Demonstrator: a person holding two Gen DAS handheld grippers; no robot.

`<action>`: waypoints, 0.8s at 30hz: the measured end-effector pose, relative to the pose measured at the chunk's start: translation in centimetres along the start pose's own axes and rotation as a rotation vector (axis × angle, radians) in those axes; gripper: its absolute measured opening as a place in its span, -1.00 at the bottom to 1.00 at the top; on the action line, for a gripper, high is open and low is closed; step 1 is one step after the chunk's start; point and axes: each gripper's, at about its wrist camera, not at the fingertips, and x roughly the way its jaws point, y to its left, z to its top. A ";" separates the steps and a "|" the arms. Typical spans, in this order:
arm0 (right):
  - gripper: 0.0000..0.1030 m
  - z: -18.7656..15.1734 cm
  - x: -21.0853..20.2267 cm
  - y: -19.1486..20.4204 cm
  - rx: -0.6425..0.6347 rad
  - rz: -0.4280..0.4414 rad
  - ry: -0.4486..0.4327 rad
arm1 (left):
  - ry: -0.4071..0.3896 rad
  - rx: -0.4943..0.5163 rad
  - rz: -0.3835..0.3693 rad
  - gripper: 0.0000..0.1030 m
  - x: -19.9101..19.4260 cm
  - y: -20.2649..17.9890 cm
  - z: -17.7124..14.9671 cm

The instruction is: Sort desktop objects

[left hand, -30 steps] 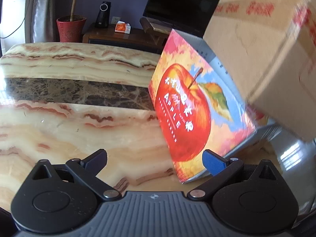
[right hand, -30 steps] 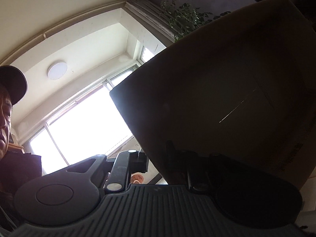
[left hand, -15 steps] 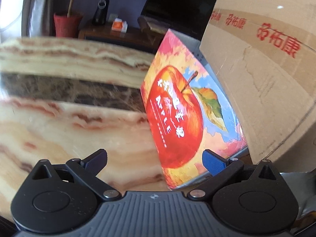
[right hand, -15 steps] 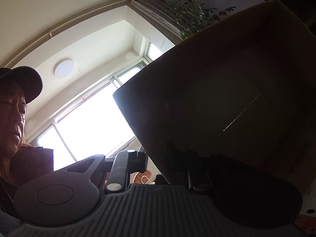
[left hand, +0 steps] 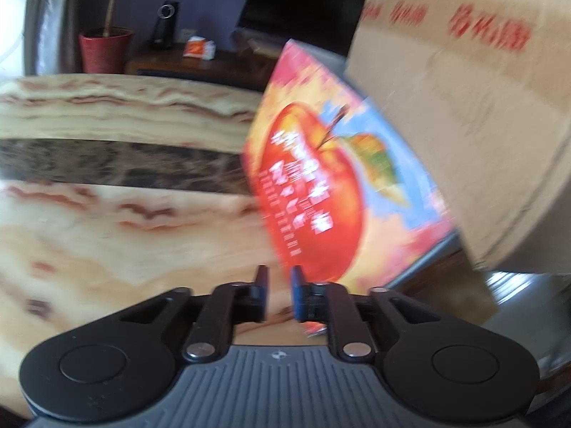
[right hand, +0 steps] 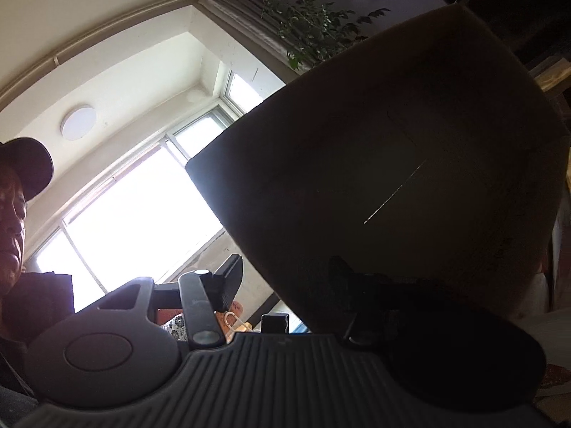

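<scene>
Nearest in the left wrist view, the left gripper [left hand: 279, 294] is closing, its blue-padded fingers [left hand: 297, 297] drawn almost together with only a thin gap and nothing between them, just the marble table [left hand: 117, 235] showing through. Right beyond those tips, a touch to the right, stands the apple box [left hand: 321, 192], tilted on one edge on the table, its red apple artwork facing the camera and blurred. Leaning in from the upper right is the big cardboard box [left hand: 460, 107], brown with red printing along a tape strip; it overlaps the apple box's far right side and blocks everything behind it. Left of the boxes the table runs clear, cream veining with a dark stone band [left hand: 107, 167] crossing the middle. Past the table's far edge: a red plant pot [left hand: 105, 50] at the left, a small black speaker [left hand: 165, 23] and an orange-and-white packet [left hand: 200, 48] on a low wooden cabinet, and a dark screen [left hand: 303, 3] behind. Over on the right wrist view, the right gripper [right hand: 282, 285] is opening; its left finger [right hand: 228, 281] stands away from the cardboard box [right hand: 392, 178], whose dark side fills the right half of the view and hides the other finger in shadow. Further off, a person in a dark cap [right hand: 25, 164] at the left edge, a bright window [right hand: 142, 214], a leafy plant [right hand: 314, 32] up high.
</scene>
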 end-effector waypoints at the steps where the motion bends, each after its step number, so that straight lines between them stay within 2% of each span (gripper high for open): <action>1: 0.10 0.1 -0.3 0.1 -0.004 -0.014 -0.005 | -0.011 -0.020 -0.041 -0.83 -0.1 0.2 0.0; 5: 0.13 0.9 -1.9 0.7 -0.010 -0.108 -0.044 | -0.004 -0.101 -0.156 -0.86 0.2 0.9 0.0; 8: 0.13 2.5 -3.5 1.9 -0.038 -0.177 -0.123 | 0.017 -0.146 -0.167 -0.86 0.8 1.3 0.6; 10: 0.13 4.2 -4.3 3.5 -0.091 -0.202 -0.175 | 0.019 -0.140 -0.165 -0.86 1.0 1.2 0.9; 12: 0.13 6.2 -4.5 5.2 -0.161 -0.232 -0.181 | 0.009 -0.153 -0.160 -0.86 1.2 1.2 1.3; 15: 0.14 8.3 -1.0 6.1 -0.244 -0.299 -0.027 | -0.048 -0.243 -0.169 -0.85 1.3 2.1 2.8; 17: 0.14 9.1 2.9 5.7 -0.283 -0.359 0.104 | -0.099 -0.296 -0.175 -0.84 1.3 3.0 4.4; 19: 0.11 9.2 7.8 5.1 -0.314 -0.392 0.281 | -0.150 -0.254 -0.167 -0.83 0.4 2.8 5.6; 20: 0.05 9.0 9.3 5.0 -0.333 -0.399 0.338 | -0.169 -0.244 -0.164 -0.82 0.1 2.9 6.1; 24: 0.03 7.0 12.4 3.3 -0.295 -0.441 0.592 | -0.183 -0.283 -0.159 -0.84 -0.3 4.7 6.6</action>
